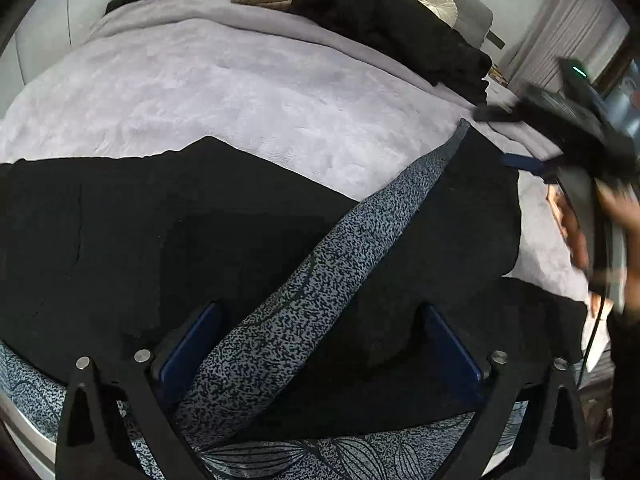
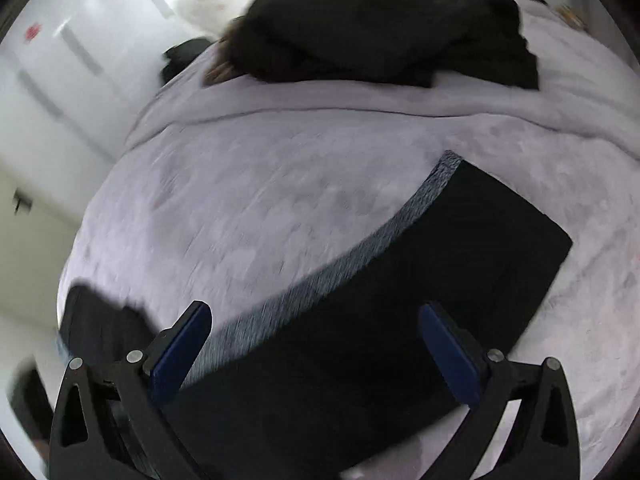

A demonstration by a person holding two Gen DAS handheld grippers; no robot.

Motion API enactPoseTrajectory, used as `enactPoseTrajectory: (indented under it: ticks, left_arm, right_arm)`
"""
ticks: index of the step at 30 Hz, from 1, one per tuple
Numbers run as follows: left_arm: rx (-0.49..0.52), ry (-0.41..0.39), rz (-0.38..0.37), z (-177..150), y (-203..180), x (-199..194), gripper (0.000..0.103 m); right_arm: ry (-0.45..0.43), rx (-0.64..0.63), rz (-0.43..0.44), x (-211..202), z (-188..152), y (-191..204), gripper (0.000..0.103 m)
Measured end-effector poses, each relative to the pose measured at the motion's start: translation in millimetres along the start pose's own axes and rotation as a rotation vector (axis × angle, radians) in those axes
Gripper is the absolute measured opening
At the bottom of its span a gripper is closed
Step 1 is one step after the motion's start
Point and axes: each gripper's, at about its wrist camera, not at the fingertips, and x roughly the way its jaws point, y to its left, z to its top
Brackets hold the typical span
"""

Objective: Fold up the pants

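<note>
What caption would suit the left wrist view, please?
Open left gripper over black pants with a speckled stripe on a lilac blanket.

Black pants (image 1: 200, 220) w/ grey speckled stripe (image 1: 352, 232), lilac blanket (image 1: 240, 92), blue tool pads (image 2: 448, 352).

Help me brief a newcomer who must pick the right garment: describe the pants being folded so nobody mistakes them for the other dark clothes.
Start at the lilac blanket covering the bed. At its near edge black pants lie spread flat. Unlike the heaped dark clothes at the far side, they carry a speckled grey-and-black strip running diagonally across them.
</note>
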Motion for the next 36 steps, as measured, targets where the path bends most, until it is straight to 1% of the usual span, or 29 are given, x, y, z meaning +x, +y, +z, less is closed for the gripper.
enactPoseTrajectory:
  ticks: [2, 3, 4, 5, 7, 8, 9, 10, 11, 12, 13, 16, 18, 20, 22, 24, 25, 26, 27, 28, 30, 31, 32, 33, 34, 35, 36]
  left_arm:
    - [0.014, 0.006, 0.013, 0.5, -2.7, 3.2, 0.101]
    - [0.016, 0.009, 0.014, 0.5, -2.6, 4.0, 0.101]
    - [0.017, 0.010, 0.013, -0.2, -2.0, 4.5, 0.101]
    - [0.018, 0.011, 0.011, -0.4, -1.6, 4.7, 0.101]
    - [0.022, 0.006, 0.011, -2.3, -1.5, 4.2, 0.101]
    - [0.029, 0.002, 0.015, -3.7, -2.0, 3.8, 0.101]
    - [0.039, 0.000, 0.021, -4.2, -3.5, 4.3, 0.101]
    - [0.048, -0.003, 0.025, -5.2, -5.3, 4.8, 0.101]
    - [0.053, -0.004, 0.028, -5.5, -5.3, 5.5, 0.101]
    - [0.058, -0.003, 0.031, -6.7, -5.9, 4.3, 0.101]
    - [0.060, -0.001, 0.032, -6.4, -6.6, 3.8, 0.101]
    - [0.063, 0.008, 0.015, -5.4, -7.5, 0.9, 0.101]
    - [0.071, 0.007, -0.015, -6.9, -10.3, -4.9, 0.101]
    - [0.088, 0.004, -0.044, -8.2, -11.9, -9.7, 0.101]
    - [0.118, 0.001, -0.059, -11.0, -17.2, -13.6, 0.101]
    - [0.135, 0.014, -0.053, -13.2, -20.7, -14.0, 0.101]
    - [0.137, 0.019, -0.058, -14.4, -21.8, -15.3, 0.101]
    - [0.139, 0.022, -0.071, -16.3, -23.1, -18.0, 0.101]
    - [0.146, 0.017, -0.095, -19.3, -24.0, -23.3, 0.101]
    - [0.155, 0.009, -0.108, -21.4, -24.1, -27.2, 0.101]
    - [0.185, -0.009, -0.131, -27.5, -26.1, -34.8, 0.101]
    - [0.197, -0.009, -0.130, -29.2, -26.2, -34.8, 0.101]
    - [0.204, -0.004, -0.126, -29.5, -27.0, -32.6, 0.101]
    - [0.202, 0.006, -0.114, -27.2, -26.8, -27.5, 0.101]
    - [0.192, 0.018, -0.093, -22.4, -29.4, -19.7, 0.101]
    - [0.184, 0.025, -0.083, -19.1, -31.7, -15.6, 0.101]
    - [0.176, 0.031, -0.080, -16.5, -31.4, -10.3, 0.101]
  right_arm:
    - [0.110, 0.086, -0.040, 30.9, 13.4, -0.6, 0.103]
    - [0.154, 0.106, -0.054, 43.1, 16.5, -0.3, 0.103]
    - [0.207, 0.118, -0.084, 59.5, 18.9, 0.3, 0.103]
    - [0.241, 0.087, -0.145, 77.5, 20.0, 3.5, 0.103]
    - [0.224, -0.008, -0.223, 90.7, 17.3, 11.7, 0.103]
    - [0.200, -0.050, -0.249, 91.7, 14.4, 15.3, 0.096]
    - [0.172, -0.072, -0.285, 87.6, 11.0, 16.2, 0.086]
    - [0.137, -0.065, -0.273, 78.8, 8.8, 13.8, 0.054]
    - [0.128, -0.031, -0.217, 70.5, 7.1, 8.0, 0.018]
    - [0.121, 0.013, -0.169, 62.2, 4.9, 0.3, 0.013]
    - [0.109, 0.029, -0.143, 54.9, 2.1, -4.9, 0.008]
    - [0.050, 0.066, -0.107, 31.0, -13.8, -17.9, 0.008]
    - [-0.017, 0.079, -0.092, 8.0, -29.4, -24.5, 0.007]
    - [-0.121, 0.084, -0.076, -31.9, -62.7, -29.5, 0.007]
    - [-0.177, 0.080, -0.068, -61.6, -87.4, -34.8, 0.007]
    - [-0.225, 0.129, -0.059, -87.9, -118.0, -46.4, 0.007]
    - [-0.256, 0.173, -0.053, -103.0, -136.4, -54.9, 0.004]
    - [-0.290, 0.208, -0.050, -119.0, -155.4, -63.4, 0.004]
    - [-0.313, 0.225, -0.054, -128.0, -166.9, -65.5, 0.004]
    - [-0.360, 0.234, -0.066, -145.4, -190.1, -69.2, 0.004]
    - [-0.388, 0.171, -0.090, -160.9, -213.7, -66.1, 0.004]
    - [-0.377, 0.154, -0.084, -157.1, -214.1, -61.7, 0.004]
    - [-0.357, 0.145, -0.048, -155.7, -218.6, -67.8, 0.005]
    - [-0.347, 0.166, -0.012, -152.6, -219.5, -79.0, 0.009]
    - [-0.341, 0.190, -0.002, -158.2, -219.0, -93.9, 0.030]
    - [-0.341, 0.224, -0.017, -151.2, -211.6, -105.4, 0.068]
    - [-0.362, 0.202, -0.050, -150.5, -206.3, -112.2, 0.086]
